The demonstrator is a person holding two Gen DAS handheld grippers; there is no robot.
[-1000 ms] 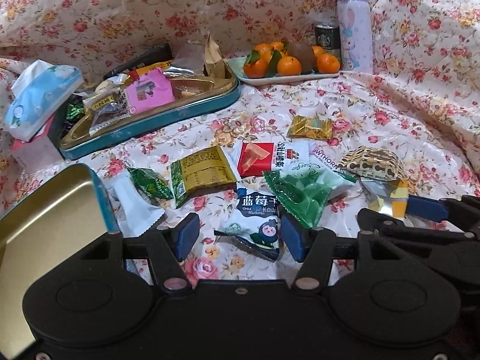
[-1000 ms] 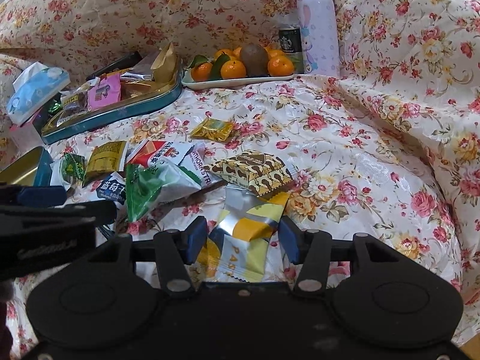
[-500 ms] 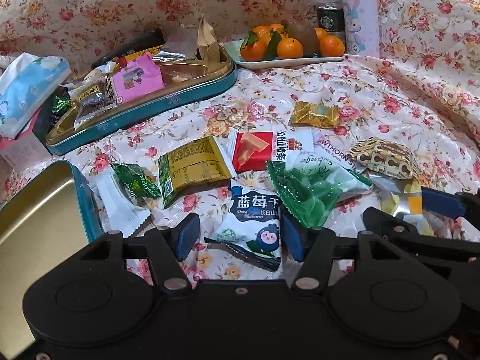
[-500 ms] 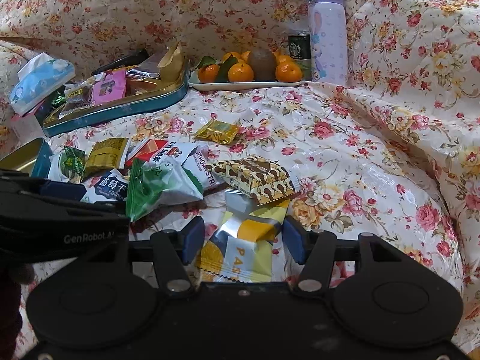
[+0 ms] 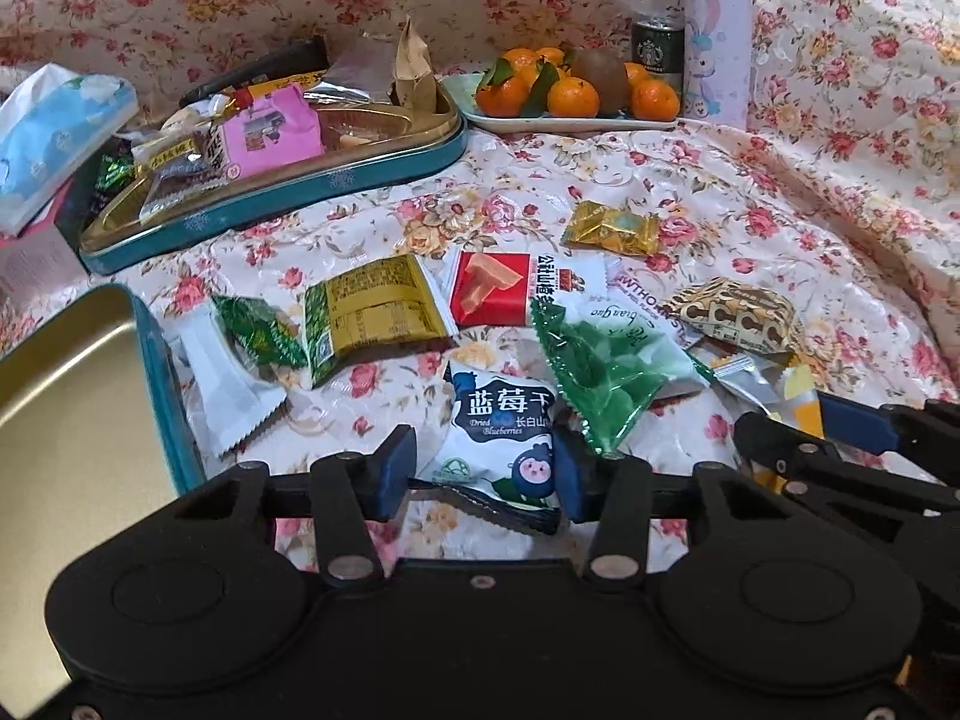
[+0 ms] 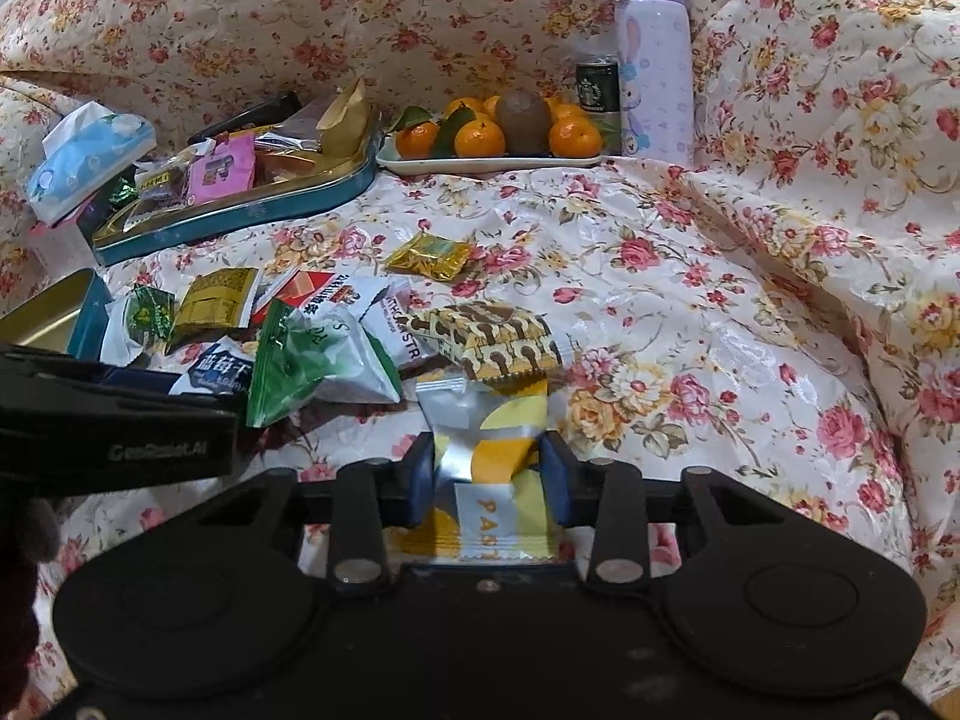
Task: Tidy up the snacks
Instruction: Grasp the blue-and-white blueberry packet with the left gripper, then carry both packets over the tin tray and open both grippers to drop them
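Observation:
Several snack packets lie on the floral cloth. My left gripper (image 5: pixel 483 471) straddles a white and blue blueberry packet (image 5: pixel 501 444), jaws narrowed and close to its sides. A green packet (image 5: pixel 600 366) lies just right of it. My right gripper (image 6: pixel 487 477) has closed in around a silver and yellow packet (image 6: pixel 486 462); both pads touch its sides. A teal tin (image 5: pixel 288 192) at the back left holds several snacks, among them a pink packet (image 5: pixel 270 132). An empty gold-lined tin (image 5: pixel 72 396) sits at the left.
A plate of oranges and a kiwi (image 5: pixel 570 90), a can (image 5: pixel 657 51) and a lilac bottle (image 5: pixel 717 36) stand at the back. A tissue pack (image 5: pixel 54 132) is far left. Cloth rises in folds at the right (image 6: pixel 840 180).
Both grippers have narrowed their jaws around their packets. The right gripper's jaws have closed onto the yellow packet; the left gripper moved forward over the blueberry packet.

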